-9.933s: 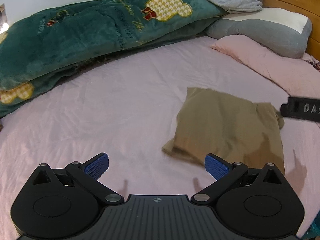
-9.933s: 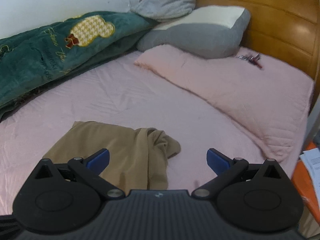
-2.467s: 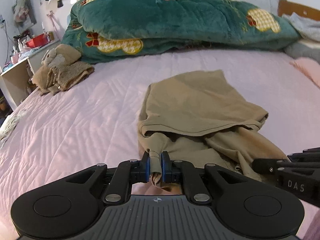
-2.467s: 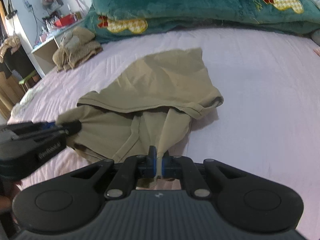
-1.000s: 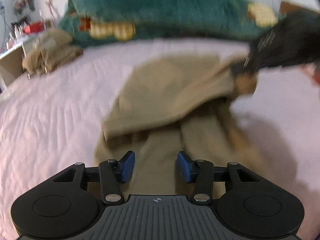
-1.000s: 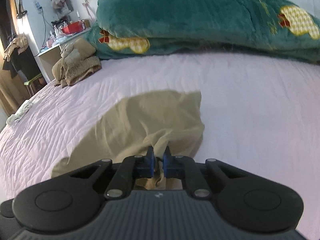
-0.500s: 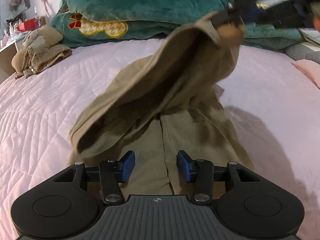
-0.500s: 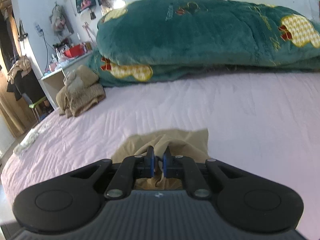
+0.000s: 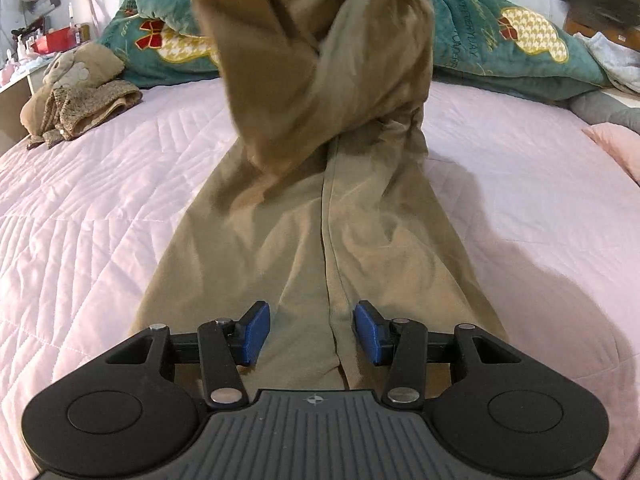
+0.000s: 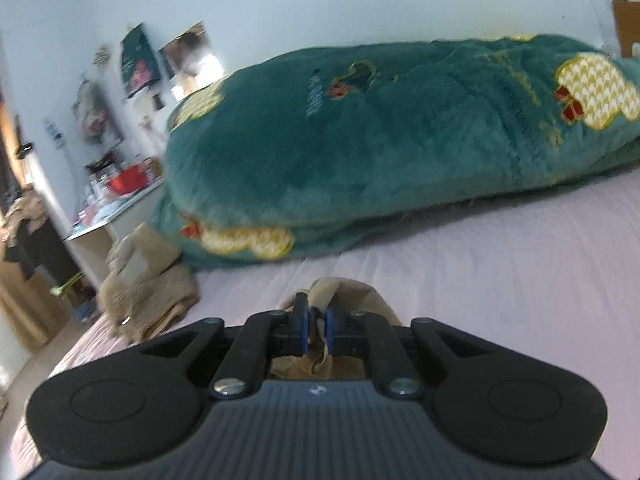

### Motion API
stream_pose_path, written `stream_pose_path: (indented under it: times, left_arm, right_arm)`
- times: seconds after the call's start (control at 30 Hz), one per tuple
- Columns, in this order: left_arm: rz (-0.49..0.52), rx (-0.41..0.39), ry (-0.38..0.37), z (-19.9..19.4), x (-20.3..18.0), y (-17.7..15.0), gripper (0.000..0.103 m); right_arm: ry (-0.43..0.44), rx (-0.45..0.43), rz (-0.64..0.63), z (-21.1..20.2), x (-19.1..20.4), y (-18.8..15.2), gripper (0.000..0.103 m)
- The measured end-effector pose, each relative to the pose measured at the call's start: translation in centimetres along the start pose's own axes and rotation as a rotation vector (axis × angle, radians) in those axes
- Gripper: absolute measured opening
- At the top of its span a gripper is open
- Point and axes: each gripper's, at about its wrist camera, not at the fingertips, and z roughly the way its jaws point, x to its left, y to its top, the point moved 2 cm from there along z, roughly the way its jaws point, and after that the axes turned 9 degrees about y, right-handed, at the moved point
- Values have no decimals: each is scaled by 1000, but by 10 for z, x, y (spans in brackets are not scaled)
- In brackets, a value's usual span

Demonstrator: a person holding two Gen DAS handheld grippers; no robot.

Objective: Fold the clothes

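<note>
Hovering low over the near end of the khaki trousers [image 9: 320,216], left gripper [image 9: 312,330] with blue pads [image 9: 256,330] parted to a middling width and empty, one either side of the centre seam, nothing pinched. Running straight away from that gripper toward the green plush blanket [image 9: 500,48], the garment's long axis: near half flat on the pink quilted bedspread [image 9: 100,200], far half hauled up off it and doubled over, hanging in a twisted bunch from the top of the left wrist view. Pinching that raised end, right gripper [image 10: 316,330], pads nearly together on a fold of khaki cloth, held high above the bedspread and looking toward the blanket and the brown fleece bundle [image 10: 148,292] at the bed's far left corner. Nearer the flat end by far, the left gripper; only the right one has a hold, so probably a fold or shake-out pivoting on the near hem, which sits unpinned and may drag along the bedspread. Compared with half a second back: lifted end higher, now out past the top edge of the left wrist view rather than level with the blanket, more cloth off the bedspread, and far less of it visible under the right gripper. Left pads at the same spacing, astride the same seam.
</note>
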Motion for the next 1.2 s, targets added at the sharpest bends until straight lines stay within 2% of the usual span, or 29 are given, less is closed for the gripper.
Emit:
stream_pose_path:
  times: [0.3,0.43,0.5,0.53,0.7,0.8,0.9,0.97,1.03,1.1,1.2]
  left_arm:
    - [-8,-9,-39,5,9,-1,49]
    - [7,-18,-35,6,7,-1,50]
    - [13,-17,-35,6,6,-1,51]
    - [11,-15,-37,6,7,0,51]
    - [-10,2,-55,8,12,4,53]
    - [-41,18,-64,3,22,11,53]
    - [-67,24,-49,-7,39,15,53]
    - [-71,31,-29,-14,51,13,52]
    - [-71,40,-14,-21,61,10,52]
    - [-59,41,-7,-30,69,5,52]
    - [48,65,7,-30,67,-6,52]
  right_arm:
    - [-157,-23,104,93,-61,27,9]
    - [-191,-14,61,131,-80,28,12]
    - [-221,82,41,144,-85,27,24]
    - [-228,130,20,141,-82,24,27]
    - [-197,307,-149,81,-45,-2,31]
    - [-69,456,-251,10,-11,-38,37]
    - [33,565,-301,-70,17,-83,42]
    - [66,578,-282,-118,29,-116,44]
    - [58,546,-250,-153,36,-154,46]
    - [30,488,-224,-173,42,-191,46]
    - [0,408,-226,-187,63,-240,46]
